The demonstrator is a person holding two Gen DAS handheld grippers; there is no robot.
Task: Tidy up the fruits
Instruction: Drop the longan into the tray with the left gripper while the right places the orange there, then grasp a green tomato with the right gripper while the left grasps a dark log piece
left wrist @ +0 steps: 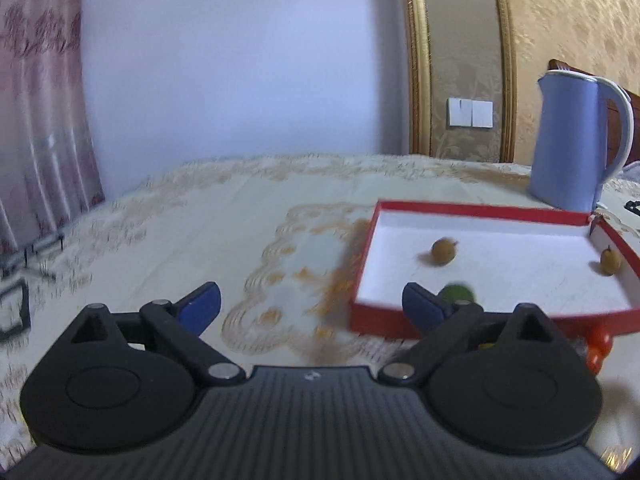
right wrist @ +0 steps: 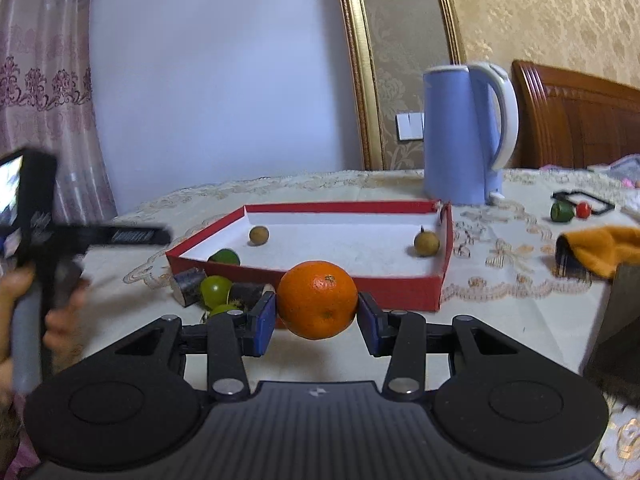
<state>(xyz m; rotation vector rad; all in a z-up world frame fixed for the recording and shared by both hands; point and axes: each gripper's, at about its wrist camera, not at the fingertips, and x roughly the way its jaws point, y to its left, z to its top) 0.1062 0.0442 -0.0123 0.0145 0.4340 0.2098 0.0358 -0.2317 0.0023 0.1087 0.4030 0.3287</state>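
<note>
A red box (left wrist: 464, 209) with a white floor lies on the tablecloth and holds two brown round fruits (left wrist: 444, 251) (left wrist: 611, 262) and a green fruit (left wrist: 456, 294) in its near left corner. My left gripper (left wrist: 312, 306) stands open over the cloth, left of the box, with nothing between its fingers. My right gripper (right wrist: 317, 316) is shut on an orange (right wrist: 317, 300), held in front of the red box (right wrist: 400, 288). Two green fruits (right wrist: 215, 291) (right wrist: 222, 310) lie outside the box by its near left corner, beside dark cylinders (right wrist: 188, 282).
A blue kettle (right wrist: 460, 136) stands behind the box. An orange cloth (right wrist: 596, 248) and small green and red pieces (right wrist: 562, 211) lie at the right. A hand (right wrist: 60, 316) holds the other gripper's handle at the left edge. A black frame (left wrist: 16, 312) lies far left.
</note>
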